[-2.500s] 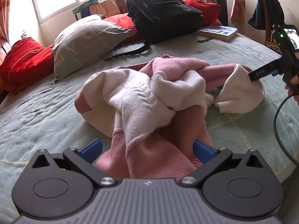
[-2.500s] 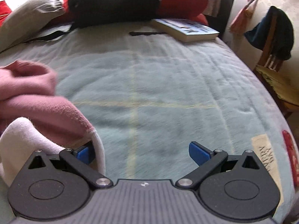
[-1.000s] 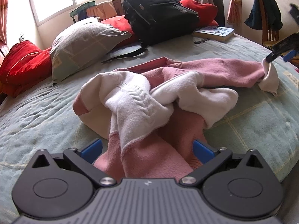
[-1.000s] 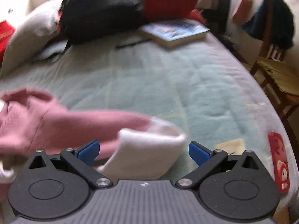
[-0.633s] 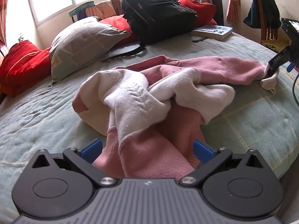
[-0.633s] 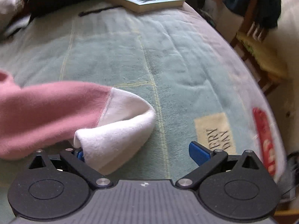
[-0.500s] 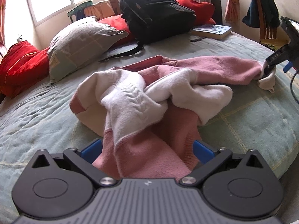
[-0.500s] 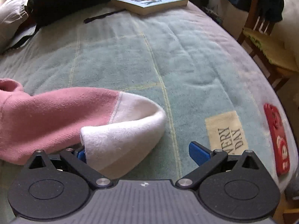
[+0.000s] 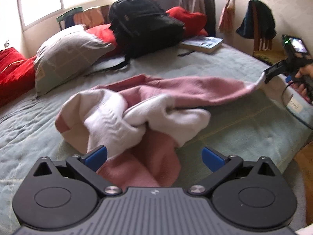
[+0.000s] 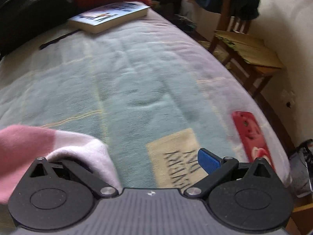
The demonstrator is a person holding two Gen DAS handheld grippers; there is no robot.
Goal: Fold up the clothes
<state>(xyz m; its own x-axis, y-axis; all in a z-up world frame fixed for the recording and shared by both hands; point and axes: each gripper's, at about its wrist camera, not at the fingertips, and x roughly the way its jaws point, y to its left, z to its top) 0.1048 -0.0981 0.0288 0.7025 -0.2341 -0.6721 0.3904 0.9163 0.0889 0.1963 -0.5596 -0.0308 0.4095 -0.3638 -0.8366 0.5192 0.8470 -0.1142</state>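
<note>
While your right tongs (image 9: 268, 76) pinch white cuff at 2 o'clock, pink-white sweater (image 9: 137, 113) lies bunched on bed (image 9: 29, 133); sleeve stretches rightward; left tongs (image 9: 154, 156) apart, nearer heap.

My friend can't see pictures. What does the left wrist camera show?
A crumpled pink and white sweater lies on a pale green bed, between the open left claw. The right claw stretches one sleeve sideways; a black backpack sits behind.

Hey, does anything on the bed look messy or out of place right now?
Yes. The pink and white sweater lies bunched and twisted mid-bed, one sleeve stretched toward the right claw. A red phone sits near the bed's edge.
</note>
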